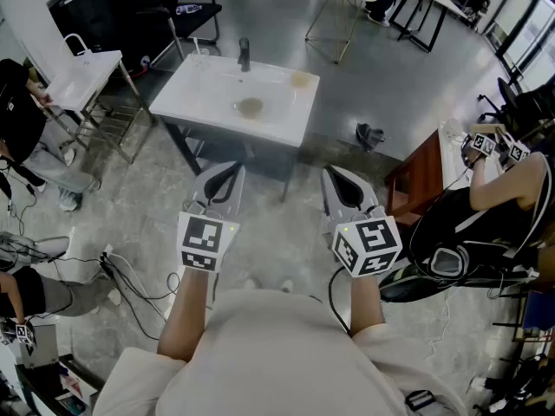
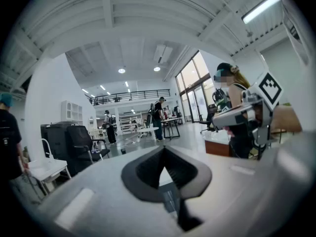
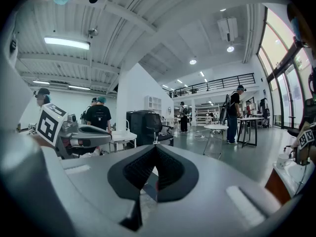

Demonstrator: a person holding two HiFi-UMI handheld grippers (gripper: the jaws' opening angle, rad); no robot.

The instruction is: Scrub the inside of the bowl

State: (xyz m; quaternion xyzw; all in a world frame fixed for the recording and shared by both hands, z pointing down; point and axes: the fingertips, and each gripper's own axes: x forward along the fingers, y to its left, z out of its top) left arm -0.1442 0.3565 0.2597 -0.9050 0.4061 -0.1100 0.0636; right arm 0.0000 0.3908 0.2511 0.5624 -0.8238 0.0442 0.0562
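A white sink unit [image 1: 199,98] with a dark faucet [image 1: 244,55] stands on the floor ahead of me. A round brownish object [image 1: 251,107], possibly the bowl, lies in its basin, and a pale beige item [image 1: 300,79] sits on the right rim; both are too small to identify. My left gripper [image 1: 227,173] and right gripper [image 1: 336,177] are held side by side at waist height, short of the sink, pointing toward it. Both are shut with nothing between the jaws, as the left gripper view [image 2: 164,149] and the right gripper view [image 3: 154,149] confirm.
A second white sink stand [image 1: 82,76] is at the far left beside a seated person [image 1: 22,137]. A wooden desk [image 1: 421,176] and another person with grippers [image 1: 494,198] are at the right. Cables [image 1: 130,280] trail on the floor, shoes [image 1: 368,134] lie near the sink.
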